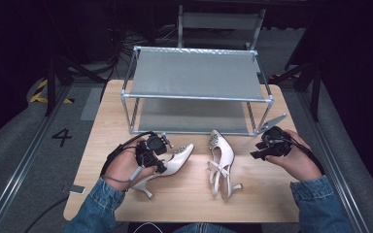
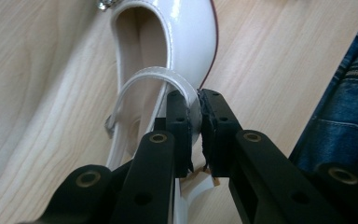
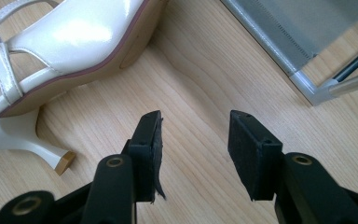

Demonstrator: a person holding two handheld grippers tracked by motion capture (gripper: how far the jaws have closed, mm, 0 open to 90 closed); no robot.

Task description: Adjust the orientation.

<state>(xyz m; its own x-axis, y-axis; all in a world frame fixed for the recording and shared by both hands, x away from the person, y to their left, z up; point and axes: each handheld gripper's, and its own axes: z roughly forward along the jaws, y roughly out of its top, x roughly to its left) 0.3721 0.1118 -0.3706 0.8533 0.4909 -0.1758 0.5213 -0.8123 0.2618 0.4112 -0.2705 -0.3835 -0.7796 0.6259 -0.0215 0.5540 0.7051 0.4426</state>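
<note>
Two white slingback high-heeled shoes lie on the wooden table. The left shoe [image 1: 175,160] points toward the rack, and my left gripper [image 1: 161,167] is shut on it; in the left gripper view the pads [image 2: 182,126] pinch the back strap of that shoe [image 2: 168,42]. The right shoe [image 1: 221,158] lies on its side in the middle of the table, heel toward me. My right gripper [image 1: 254,150] hovers just right of it, jaws open with nothing between them [image 3: 193,149]; the shoe [image 3: 74,42] lies ahead and to the left of its fingers.
A two-tier metal shoe rack [image 1: 196,73] with grey fabric shelves stands at the table's far side; its corner post [image 3: 317,88] is close to my right gripper. A denim sleeve [image 2: 349,93] is beside the left gripper. Dark floor and rails surround the table [image 1: 116,116].
</note>
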